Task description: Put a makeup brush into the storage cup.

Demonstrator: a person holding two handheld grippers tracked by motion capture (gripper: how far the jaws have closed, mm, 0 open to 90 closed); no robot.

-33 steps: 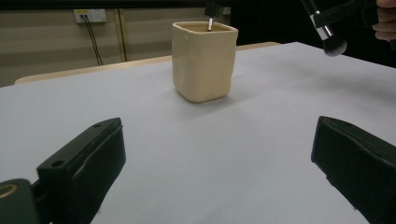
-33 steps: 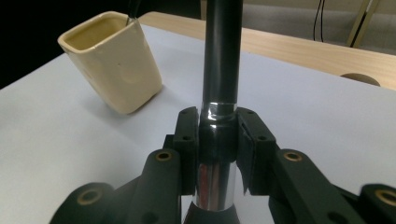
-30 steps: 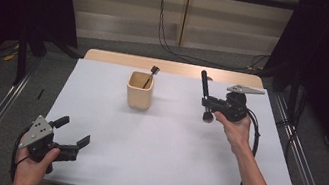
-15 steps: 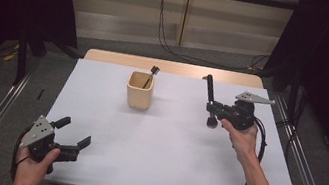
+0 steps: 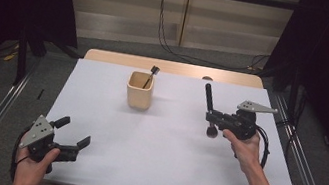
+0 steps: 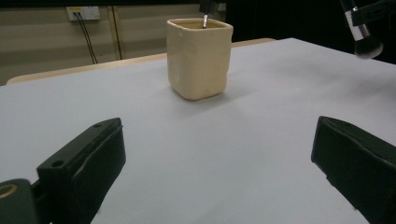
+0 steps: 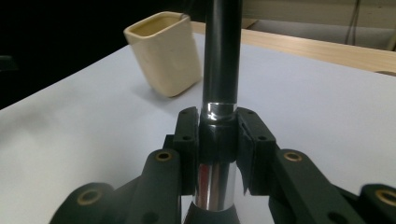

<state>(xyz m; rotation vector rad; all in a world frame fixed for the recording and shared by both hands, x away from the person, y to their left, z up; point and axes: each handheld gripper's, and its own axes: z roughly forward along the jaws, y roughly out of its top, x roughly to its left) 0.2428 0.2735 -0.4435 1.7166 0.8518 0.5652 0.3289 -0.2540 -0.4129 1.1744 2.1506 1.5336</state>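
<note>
Right gripper (image 5: 213,117) clamped on a makeup brush (image 7: 219,70), pads pinching it at the metal ferrule, just where the black handle meets the chrome; in the high view the handle stands up above the jaws and the bristle head (image 5: 212,132) hangs below them, clear of the white table (image 5: 151,161).

Brush looks light and stiff; handle and ferrule are smooth and glossy, so likely slippery under the pads (a grip on the ferrule step seems the safer hold, since the ridge resists sliding); bristles soft, best kept off the jaws.

Cream ceramic cup (image 5: 140,90) sits well apart from the right gripper, off to its left and a little farther up the table; a second dark-handled brush (image 5: 150,76) leans inside it. Cup probably heavier, rigid, breakable.

Left gripper (image 5: 71,138) idle near the table's near edge, jaws wide apart, nothing between them; cup (image 6: 199,56) well ahead of it.
</note>
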